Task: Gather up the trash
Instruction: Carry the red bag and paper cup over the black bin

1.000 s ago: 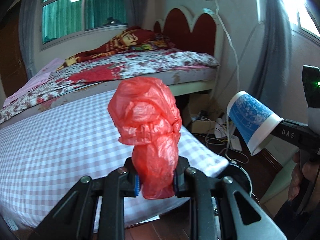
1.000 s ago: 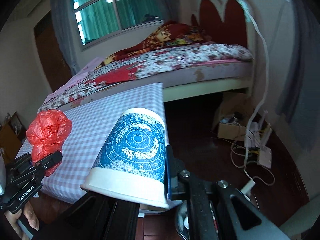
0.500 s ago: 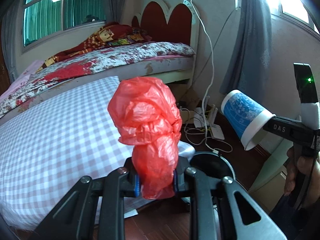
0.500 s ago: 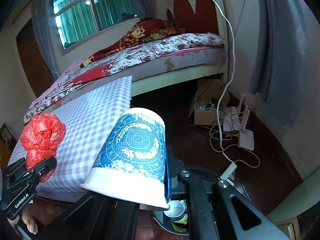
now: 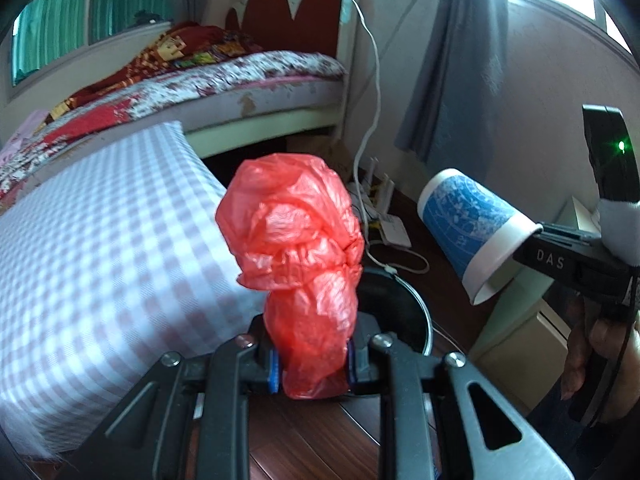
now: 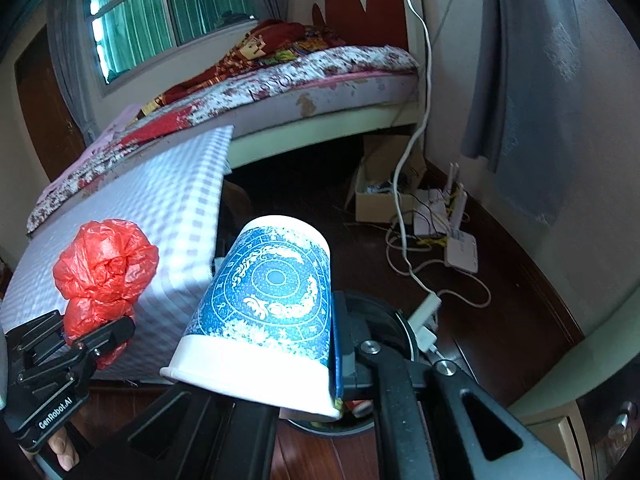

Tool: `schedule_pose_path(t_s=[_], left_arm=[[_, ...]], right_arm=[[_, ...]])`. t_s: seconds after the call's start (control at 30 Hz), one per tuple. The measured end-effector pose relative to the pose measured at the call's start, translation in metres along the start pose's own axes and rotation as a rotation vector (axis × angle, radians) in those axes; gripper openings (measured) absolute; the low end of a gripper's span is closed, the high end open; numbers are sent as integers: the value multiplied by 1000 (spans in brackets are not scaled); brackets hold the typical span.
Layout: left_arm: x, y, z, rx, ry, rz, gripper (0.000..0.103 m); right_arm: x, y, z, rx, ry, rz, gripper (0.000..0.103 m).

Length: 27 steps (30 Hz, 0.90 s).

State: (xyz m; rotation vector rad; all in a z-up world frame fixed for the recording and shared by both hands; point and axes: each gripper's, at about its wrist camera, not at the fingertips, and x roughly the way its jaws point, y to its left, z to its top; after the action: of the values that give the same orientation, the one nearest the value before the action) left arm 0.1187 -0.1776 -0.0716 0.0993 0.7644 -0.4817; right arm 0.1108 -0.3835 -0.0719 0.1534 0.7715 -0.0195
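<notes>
Both loads hang past the mattress corner, above the bin.

Counts, both wrist views taken together. Handheld grippers: two, the left gripper and the right gripper. Crumpled red plastic bag: one. Paper cup with a blue print and white rim: one. Round dark trash bin on the floor: one, partly hidden behind the bag. Beds: two, one with a pink-and-white checked sheet, one with a floral cover. Scalloped red headboard: one. Open cardboard box under the far bed: one. White router-like boxes with antennas among the cables: two as far as can be told. Green-curtained window: one. Grey curtains: one full panel at right; another edge beside the window.
</notes>
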Motion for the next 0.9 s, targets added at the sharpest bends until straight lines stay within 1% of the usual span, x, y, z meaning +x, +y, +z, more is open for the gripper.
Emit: schedule_pose_path(t_s=[0.27,0.33,0.43,0.67,0.9], left_arm=[[23,-29,-16,29,69,-59,24],[32,-36,-20,23,93,-80,24],[45,-43,-24,19,123,-92,24],[77,-48,-36,-18,197,-96,24],[109,-43,-38,-46,263,-90,24]], right_arm=[[4,-23,-21,18,44,-39,4],[7,-29,-28,17,64,-48,4],[11,-36,-37,17,88,-52,4],[45,-53,-56,18,176,-65,4],[90,-55,-62,-5,250,-55,4]])
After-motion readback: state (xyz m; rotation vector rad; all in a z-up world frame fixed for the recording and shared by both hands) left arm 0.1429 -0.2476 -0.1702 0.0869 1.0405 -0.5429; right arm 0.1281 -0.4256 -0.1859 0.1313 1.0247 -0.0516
